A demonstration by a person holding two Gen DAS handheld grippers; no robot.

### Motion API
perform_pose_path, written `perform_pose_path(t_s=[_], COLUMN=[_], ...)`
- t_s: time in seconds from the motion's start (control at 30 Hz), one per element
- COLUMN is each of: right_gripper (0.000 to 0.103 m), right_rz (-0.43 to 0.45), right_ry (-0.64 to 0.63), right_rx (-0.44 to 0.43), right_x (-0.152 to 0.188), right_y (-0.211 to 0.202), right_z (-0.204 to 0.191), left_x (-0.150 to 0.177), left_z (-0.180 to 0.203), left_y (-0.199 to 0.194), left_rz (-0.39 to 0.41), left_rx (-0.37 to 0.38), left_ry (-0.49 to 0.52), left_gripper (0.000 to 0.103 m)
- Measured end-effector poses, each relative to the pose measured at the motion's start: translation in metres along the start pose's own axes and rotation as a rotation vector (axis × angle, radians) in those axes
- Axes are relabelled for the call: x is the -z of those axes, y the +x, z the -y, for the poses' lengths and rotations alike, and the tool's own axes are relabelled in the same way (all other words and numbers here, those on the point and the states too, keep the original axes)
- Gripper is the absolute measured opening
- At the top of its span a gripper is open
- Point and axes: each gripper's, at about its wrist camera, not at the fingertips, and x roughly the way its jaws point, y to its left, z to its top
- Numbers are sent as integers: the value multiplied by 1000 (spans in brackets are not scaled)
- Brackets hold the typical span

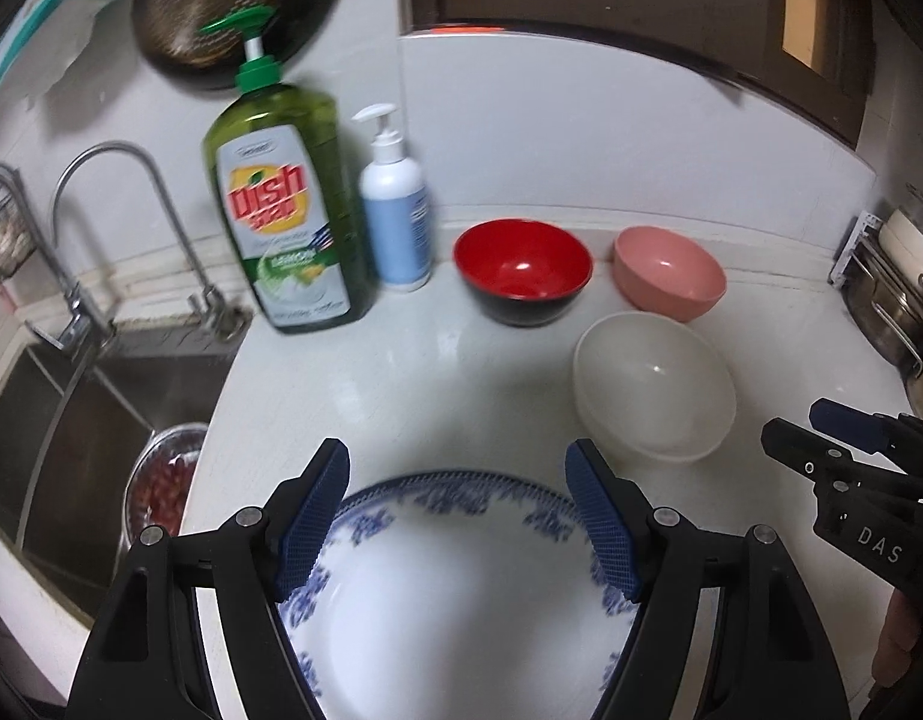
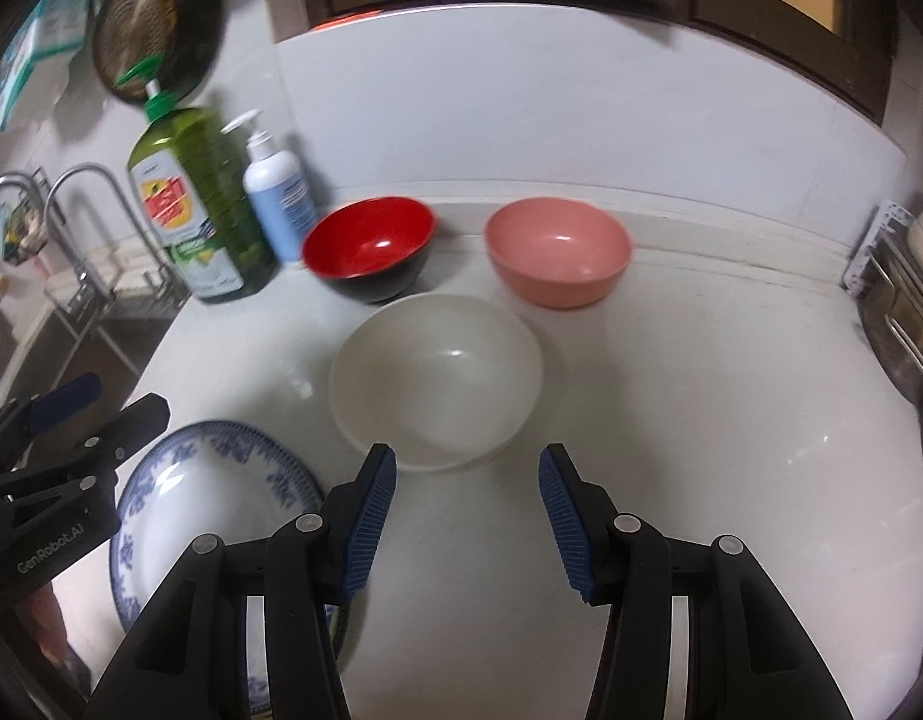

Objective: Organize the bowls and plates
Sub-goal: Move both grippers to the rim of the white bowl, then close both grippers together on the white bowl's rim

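Note:
A blue-and-white patterned plate (image 1: pixel 461 576) (image 2: pixel 209 510) lies flat on the white counter (image 1: pixel 401 372) near its front left. My left gripper (image 1: pixel 458 462) (image 2: pixel 119 402) hovers over it, open, with the plate showing between the fingers and nothing gripped. Beyond it a white bowl (image 1: pixel 653 384) (image 2: pixel 437 378) sits upright. At the back wall stand a red bowl with a black outside (image 1: pixel 521 264) (image 2: pixel 368 246) and a pink bowl (image 1: pixel 668 276) (image 2: pixel 557 249). My right gripper (image 2: pixel 467 462) (image 1: pixel 821 444) is open just before the white bowl's near rim, holding nothing.
A green dish soap bottle (image 1: pixel 281 210) and a white pump bottle (image 1: pixel 395 210) stand at the back left. A steel sink (image 1: pixel 101 420) with faucets and a strainer (image 1: pixel 161 480) lies to the left. Metal pots in a rack (image 1: pixel 905 300) line the right edge.

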Motion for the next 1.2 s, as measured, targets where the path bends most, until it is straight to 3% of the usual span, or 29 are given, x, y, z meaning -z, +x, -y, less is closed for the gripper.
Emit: perform_pose_path(t_s=[0.3,0.77,1.03,1.2], right_gripper=[51,50,39,25], right_rz=[-12,-99,-160,-195], right_ry=[54,106,135,135], right_rx=[7,-7,-41,-57], right_x=[-11,-22,-25,-26], right_y=[17,70,97,106], right_z=[26,47,52,52], left_x=[-22,-35,-39,-39], left_z=[24,48,57,61], left_y=[28,99,128,142], left_rz=[-17,-154,-218,-258], left_rx=[19,71,84,104], left_ry=[38,58,67,60], left_gripper=[74,70,61,51])
